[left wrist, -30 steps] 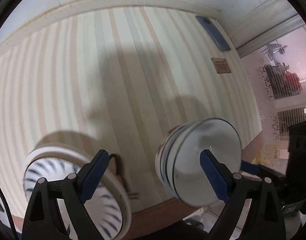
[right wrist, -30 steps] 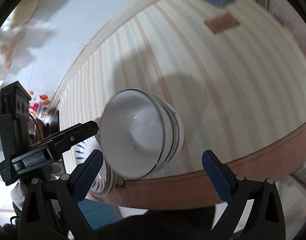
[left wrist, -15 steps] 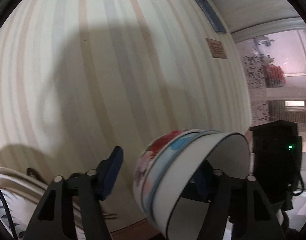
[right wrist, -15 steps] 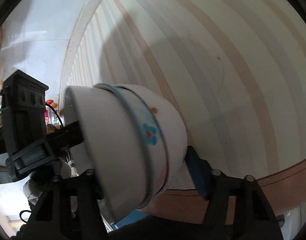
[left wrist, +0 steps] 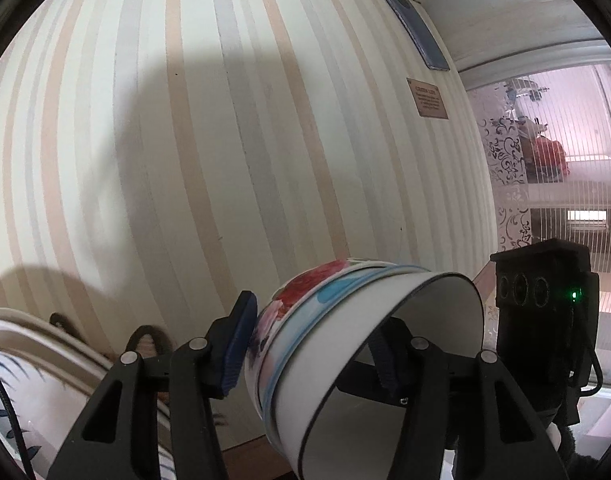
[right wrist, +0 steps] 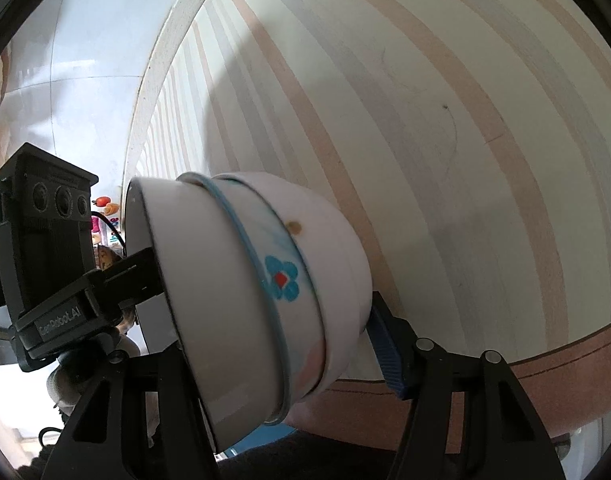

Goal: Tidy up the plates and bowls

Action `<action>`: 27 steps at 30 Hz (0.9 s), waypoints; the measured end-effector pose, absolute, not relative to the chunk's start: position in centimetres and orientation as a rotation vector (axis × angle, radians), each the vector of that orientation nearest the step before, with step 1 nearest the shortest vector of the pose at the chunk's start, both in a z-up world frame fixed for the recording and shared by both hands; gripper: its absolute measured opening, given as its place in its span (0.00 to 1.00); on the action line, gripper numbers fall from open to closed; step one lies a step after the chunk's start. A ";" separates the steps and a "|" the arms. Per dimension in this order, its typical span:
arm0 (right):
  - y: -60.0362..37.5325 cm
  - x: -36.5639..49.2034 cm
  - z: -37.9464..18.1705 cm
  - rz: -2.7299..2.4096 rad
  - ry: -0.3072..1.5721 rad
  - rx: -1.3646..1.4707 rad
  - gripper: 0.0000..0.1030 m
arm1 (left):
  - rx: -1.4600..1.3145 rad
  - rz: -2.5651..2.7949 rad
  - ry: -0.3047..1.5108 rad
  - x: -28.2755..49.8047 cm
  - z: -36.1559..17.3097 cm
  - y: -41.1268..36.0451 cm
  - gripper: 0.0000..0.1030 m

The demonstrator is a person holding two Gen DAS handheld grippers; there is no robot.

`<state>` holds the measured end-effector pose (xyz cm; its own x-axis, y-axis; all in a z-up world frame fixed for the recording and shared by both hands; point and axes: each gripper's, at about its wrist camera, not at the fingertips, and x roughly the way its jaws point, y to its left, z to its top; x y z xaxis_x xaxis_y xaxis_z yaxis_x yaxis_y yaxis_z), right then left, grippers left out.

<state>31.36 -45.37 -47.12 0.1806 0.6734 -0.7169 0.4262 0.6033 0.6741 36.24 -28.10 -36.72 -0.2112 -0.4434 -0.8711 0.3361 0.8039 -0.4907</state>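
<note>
Left wrist | left tool (left wrist: 311, 344) clamps nested bowls (left wrist: 345, 352), barely shifted | right tool (right wrist: 261, 356) straddles them, grip unclear

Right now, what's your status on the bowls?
Left tool clamped on bowl stack, one finger inside. Right tool straddling it, grip unclear. Stack tilted on its side. Plate beside left tool.

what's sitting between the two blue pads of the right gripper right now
In the right wrist view, a nested stack of bowls, tipped on its side, fills the gap between the right gripper jaws. The left wrist view shows the same stack.
</note>
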 end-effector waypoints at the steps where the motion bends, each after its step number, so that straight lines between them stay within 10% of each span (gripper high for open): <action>1: -45.2 31.5 -47.1 0.224 1.447 0.991 0.61 | -0.086 -0.708 1.633 36.2 -36.5 -27.8 0.49; 27: -34.1 35.1 -41.7 0.482 1.524 0.851 0.61 | -0.262 -0.456 1.510 36.0 -31.2 -12.7 0.49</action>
<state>35.14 -34.12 -41.70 0.0361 0.7481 -0.6626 0.2309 0.6389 0.7339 35.97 -12.67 -31.20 -0.0007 -0.4441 -0.8960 0.1257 0.8889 -0.4406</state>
